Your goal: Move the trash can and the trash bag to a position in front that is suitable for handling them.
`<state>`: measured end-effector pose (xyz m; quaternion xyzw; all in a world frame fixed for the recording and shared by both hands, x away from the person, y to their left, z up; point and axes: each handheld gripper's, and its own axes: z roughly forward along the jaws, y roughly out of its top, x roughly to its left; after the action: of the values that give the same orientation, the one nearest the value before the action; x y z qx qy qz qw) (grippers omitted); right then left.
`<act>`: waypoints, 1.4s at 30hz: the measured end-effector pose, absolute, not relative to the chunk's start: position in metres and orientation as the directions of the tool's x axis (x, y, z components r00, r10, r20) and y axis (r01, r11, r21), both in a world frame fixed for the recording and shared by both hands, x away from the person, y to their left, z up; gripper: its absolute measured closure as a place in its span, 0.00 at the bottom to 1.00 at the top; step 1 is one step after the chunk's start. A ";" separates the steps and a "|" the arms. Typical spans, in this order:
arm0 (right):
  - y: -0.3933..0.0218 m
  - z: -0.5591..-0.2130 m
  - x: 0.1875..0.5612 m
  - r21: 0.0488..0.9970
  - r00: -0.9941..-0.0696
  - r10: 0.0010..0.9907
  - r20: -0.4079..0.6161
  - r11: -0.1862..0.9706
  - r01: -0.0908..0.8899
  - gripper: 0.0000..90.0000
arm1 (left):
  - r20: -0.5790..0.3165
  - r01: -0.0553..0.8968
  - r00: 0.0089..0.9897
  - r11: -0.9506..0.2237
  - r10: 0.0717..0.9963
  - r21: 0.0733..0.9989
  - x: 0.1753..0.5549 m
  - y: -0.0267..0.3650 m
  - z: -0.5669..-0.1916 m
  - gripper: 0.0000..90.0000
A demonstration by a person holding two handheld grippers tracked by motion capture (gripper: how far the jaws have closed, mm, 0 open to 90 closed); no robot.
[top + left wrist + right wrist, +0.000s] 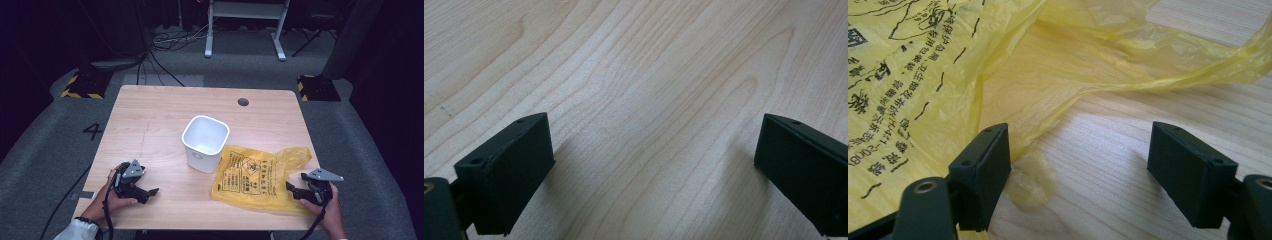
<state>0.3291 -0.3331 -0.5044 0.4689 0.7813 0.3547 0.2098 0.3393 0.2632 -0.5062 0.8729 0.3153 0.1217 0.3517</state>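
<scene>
Wood of the table was seen under everything. Beside the white bin, whose inside looked bare, a yellow bag was laid flat; its corner was touched by one pad of the right gripper, jaws spread, nothing clamped. Well apart, the left gripper was held released over bare wood.
</scene>
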 end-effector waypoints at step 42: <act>-0.250 -0.466 0.295 0.776 -0.616 0.787 -0.032 0.408 0.481 0.44 | -0.004 0.466 0.768 -0.556 0.640 0.689 0.337 0.263 -0.506 0.03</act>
<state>0.2949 -0.2495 -0.4657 0.3892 0.8147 0.3799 0.2011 0.3374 0.2631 -0.5059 0.8731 0.3166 0.1246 0.3492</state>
